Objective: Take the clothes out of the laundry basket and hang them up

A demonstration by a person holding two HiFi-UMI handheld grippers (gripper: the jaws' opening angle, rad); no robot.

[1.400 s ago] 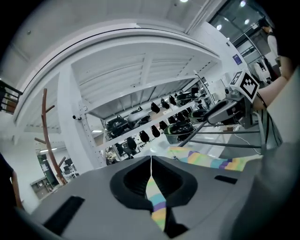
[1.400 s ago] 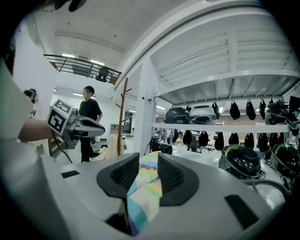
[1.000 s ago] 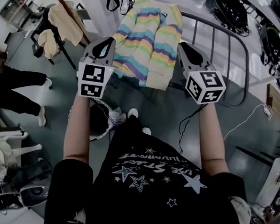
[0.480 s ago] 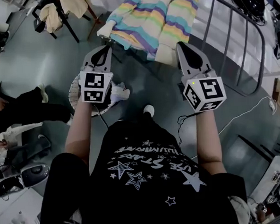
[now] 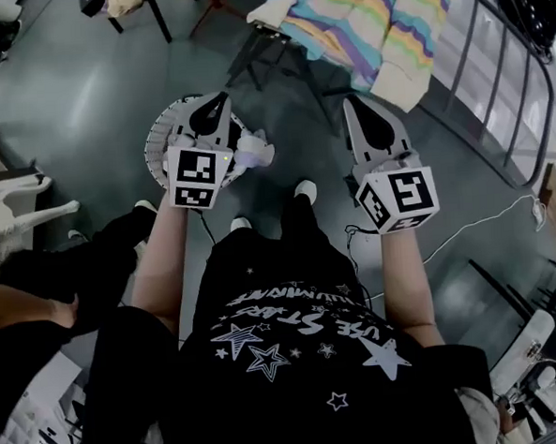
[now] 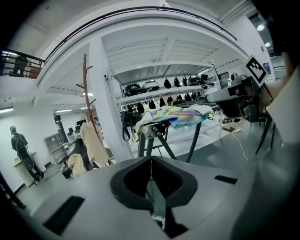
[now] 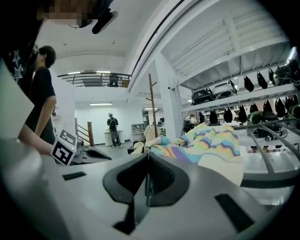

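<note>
A glossy grey floor is seen; a round white laundry basket is stood on it; a thin white cable is laid across it; a pastel-striped knitted garment is draped over a black-legged metal rack stood on the same floor.

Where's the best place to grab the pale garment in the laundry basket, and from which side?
Take the pale garment by its bunched end at the laundry basket rim, coming from above. That end looks raised and loose; the rest is hidden under the left hand-held gripper, which is shut.
</note>
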